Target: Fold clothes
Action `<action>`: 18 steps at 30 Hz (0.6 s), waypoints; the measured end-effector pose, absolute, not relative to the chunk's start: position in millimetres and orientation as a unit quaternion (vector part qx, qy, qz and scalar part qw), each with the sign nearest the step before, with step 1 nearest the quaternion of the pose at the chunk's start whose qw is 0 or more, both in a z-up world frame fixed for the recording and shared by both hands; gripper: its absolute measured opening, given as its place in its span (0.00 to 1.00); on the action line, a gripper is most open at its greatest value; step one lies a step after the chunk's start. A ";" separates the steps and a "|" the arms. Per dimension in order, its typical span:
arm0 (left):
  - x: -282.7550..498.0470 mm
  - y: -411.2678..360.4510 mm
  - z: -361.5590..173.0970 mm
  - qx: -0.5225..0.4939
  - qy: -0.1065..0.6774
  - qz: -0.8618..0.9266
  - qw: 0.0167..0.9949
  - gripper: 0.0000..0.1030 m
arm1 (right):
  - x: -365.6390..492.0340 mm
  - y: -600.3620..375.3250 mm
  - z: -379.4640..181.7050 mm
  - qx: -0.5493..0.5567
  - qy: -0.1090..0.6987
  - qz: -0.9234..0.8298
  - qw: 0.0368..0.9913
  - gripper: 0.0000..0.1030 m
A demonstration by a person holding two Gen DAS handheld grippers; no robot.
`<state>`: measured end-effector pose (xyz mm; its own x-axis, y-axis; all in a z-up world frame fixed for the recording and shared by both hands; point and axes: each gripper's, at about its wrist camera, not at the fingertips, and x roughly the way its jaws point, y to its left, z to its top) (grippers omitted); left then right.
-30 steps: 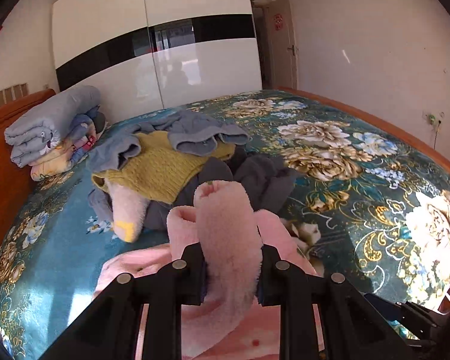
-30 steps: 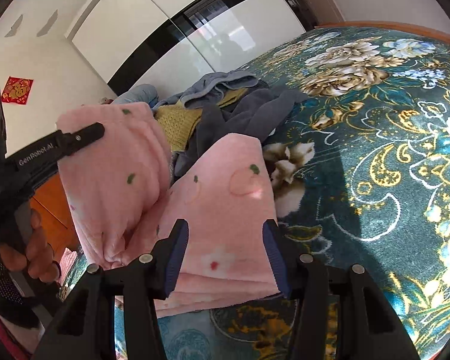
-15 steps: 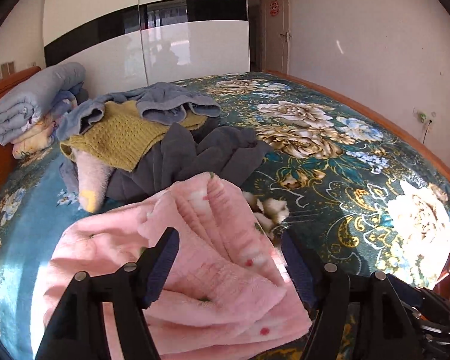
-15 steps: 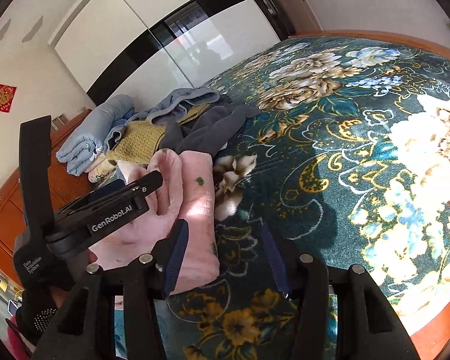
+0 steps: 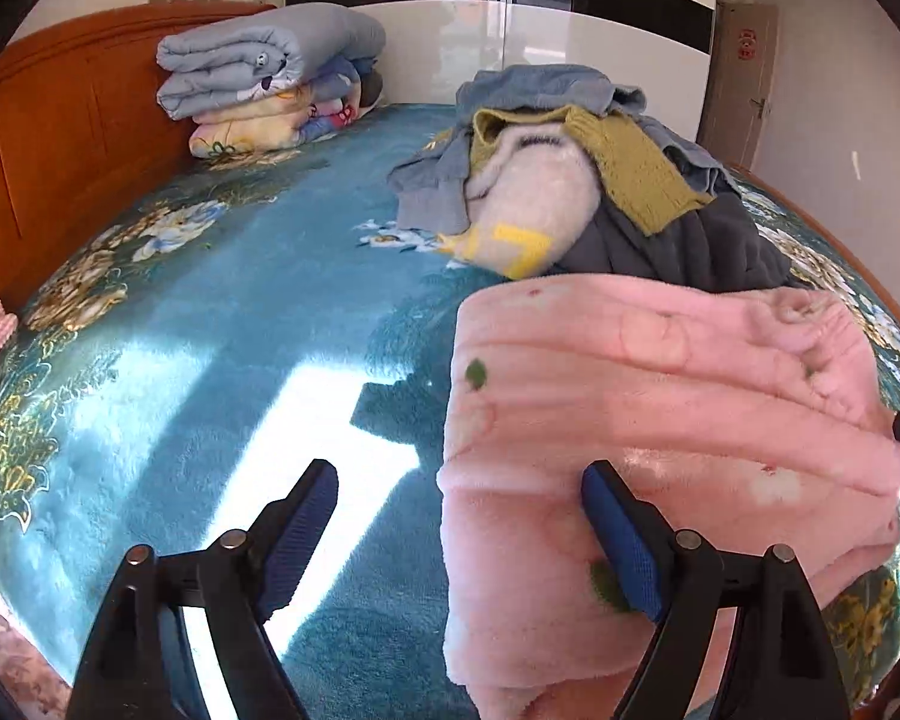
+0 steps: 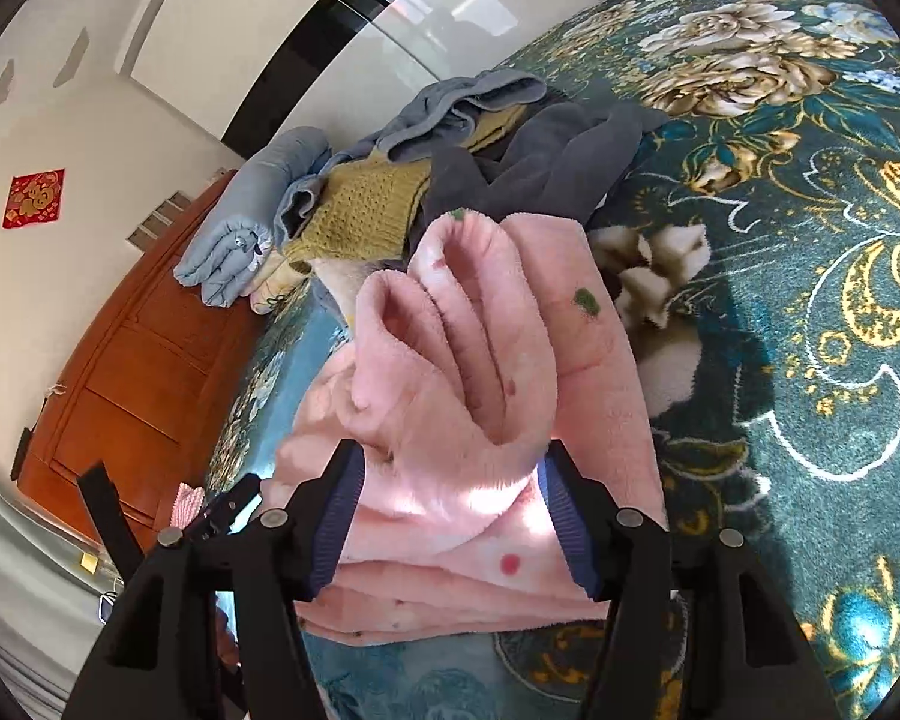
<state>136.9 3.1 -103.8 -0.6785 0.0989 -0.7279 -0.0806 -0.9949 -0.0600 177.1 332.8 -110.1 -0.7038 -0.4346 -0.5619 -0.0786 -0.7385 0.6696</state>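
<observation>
Right now your left gripper (image 5: 459, 516) has its fingers spread wide and still opening over the bed (image 5: 222, 324), with only bare teal floral bedspread between them; its right finger (image 5: 615, 531) lies against the left edge of the folded pink fleece garment (image 5: 660, 396) without gripping it. That garment, pale pink with small green and red spots, sits on the bedspread toward the bed's near edge, just in front of a heap of unfolded clothes (image 5: 576, 180): a blue-grey top, a mustard knit, a white fleece piece and a dark grey one. Your right gripper (image 6: 450, 501) is opening too, its fingers on either side of the garment's bunched folds (image 6: 468, 360); you cannot tell from this view whether the pads still press on the fabric. Stacked layers of the same pink fleece lie beneath those fingers. At the head of the bed, against the orange wooden headboard (image 5: 60, 138), rests a pile of folded quilts (image 5: 252, 72). White wardrobe doors (image 5: 540, 42) with a black band stand behind the bed.
</observation>
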 end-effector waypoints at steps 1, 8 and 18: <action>139.2 1.7 -108.6 -0.400 -0.014 0.915 0.054 0.83 | 169.6 328.3 -110.0 0.376 -0.338 -0.857 0.103 0.60; 146.1 -3.0 -103.6 -0.391 -0.042 0.916 0.080 0.83 | 146.7 303.1 -78.3 0.381 -0.265 -0.880 0.097 0.25; 153.5 11.5 -111.8 -0.405 -0.054 0.904 0.124 0.83 | 173.1 363.1 -105.1 0.350 -0.341 -0.869 0.074 0.23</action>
<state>153.5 11.5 -111.8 -0.6406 0.2675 -0.7197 -0.1806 -0.9636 -0.1973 173.1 363.1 -105.1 -0.7438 -0.3678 -0.5581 -0.1091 -0.7570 0.6443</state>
